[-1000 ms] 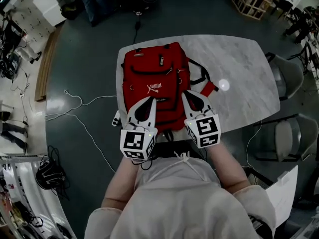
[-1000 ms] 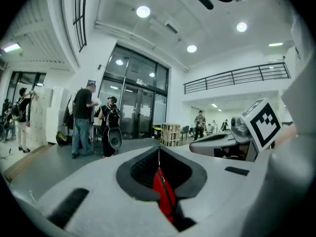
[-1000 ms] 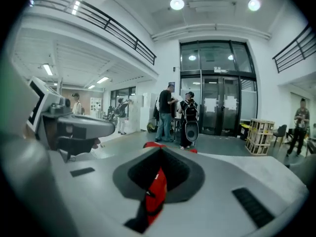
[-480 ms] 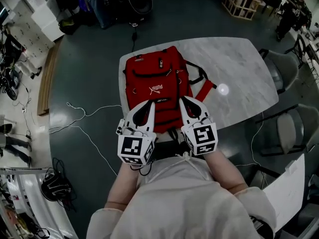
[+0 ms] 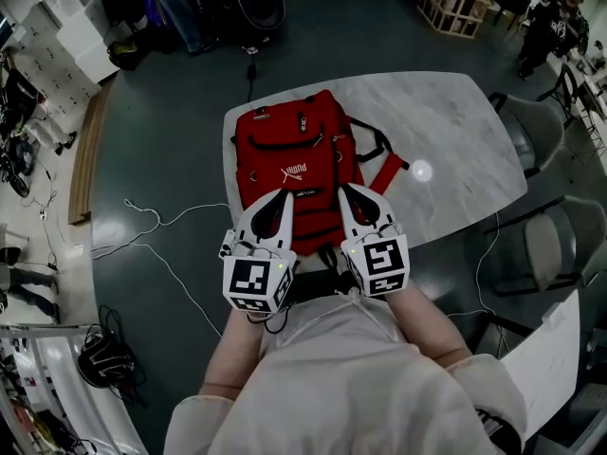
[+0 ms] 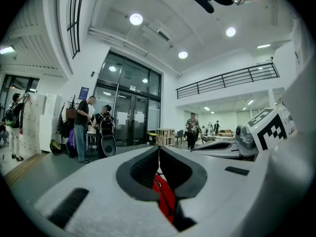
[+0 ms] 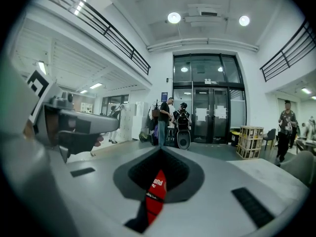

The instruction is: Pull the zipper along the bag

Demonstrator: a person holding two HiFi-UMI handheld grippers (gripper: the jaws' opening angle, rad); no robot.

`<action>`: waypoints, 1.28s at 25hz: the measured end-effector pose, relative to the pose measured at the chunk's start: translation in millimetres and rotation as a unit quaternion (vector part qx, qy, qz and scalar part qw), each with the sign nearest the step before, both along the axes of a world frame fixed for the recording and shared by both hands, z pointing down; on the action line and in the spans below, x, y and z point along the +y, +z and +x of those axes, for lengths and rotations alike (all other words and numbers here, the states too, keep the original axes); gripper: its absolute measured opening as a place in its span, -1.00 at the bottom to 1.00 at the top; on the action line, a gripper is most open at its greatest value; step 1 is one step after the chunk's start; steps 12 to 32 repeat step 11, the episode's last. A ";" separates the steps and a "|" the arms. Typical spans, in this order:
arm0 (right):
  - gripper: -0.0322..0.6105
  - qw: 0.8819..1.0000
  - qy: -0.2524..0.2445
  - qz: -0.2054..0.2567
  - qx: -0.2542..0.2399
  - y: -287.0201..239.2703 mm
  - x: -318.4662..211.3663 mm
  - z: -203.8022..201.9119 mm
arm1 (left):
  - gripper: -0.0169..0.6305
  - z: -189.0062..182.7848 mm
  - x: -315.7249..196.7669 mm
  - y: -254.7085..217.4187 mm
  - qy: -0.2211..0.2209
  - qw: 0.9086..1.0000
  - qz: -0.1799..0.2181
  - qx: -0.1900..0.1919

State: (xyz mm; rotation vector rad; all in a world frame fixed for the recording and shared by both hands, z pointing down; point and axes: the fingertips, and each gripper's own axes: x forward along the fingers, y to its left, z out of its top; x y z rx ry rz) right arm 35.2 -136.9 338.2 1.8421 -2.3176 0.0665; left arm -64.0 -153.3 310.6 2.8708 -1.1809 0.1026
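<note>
A red backpack (image 5: 299, 159) lies flat on the marble table (image 5: 455, 131), with its front pockets and zippers facing up. My left gripper (image 5: 285, 193) hovers over the bag's near end, its jaws closed tip to tip with nothing between them. My right gripper (image 5: 343, 189) hangs beside it over the near right part of the bag, jaws also together and empty. In the left gripper view the gripper (image 6: 159, 148) shows a strip of the red bag (image 6: 165, 196) below the shut tips. The right gripper view shows the same past that gripper (image 7: 161, 149): red fabric (image 7: 156, 191) underneath.
The bag's red and black straps (image 5: 379, 154) trail off to its right on the table. Two grey chairs (image 5: 550, 140) stand at the table's right side. Cables (image 5: 152, 207) lie on the dark floor to the left. People stand at the far end of the room.
Both grippers have drawn back slightly toward the person's body, still side by side. The bag has not moved.
</note>
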 end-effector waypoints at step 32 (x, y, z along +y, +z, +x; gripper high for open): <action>-0.82 1.000 0.002 -0.005 0.000 4.2 -3.1 2.4 | -0.88 7.7 -4.8 9.4 0.006 1.000 -0.007 -0.003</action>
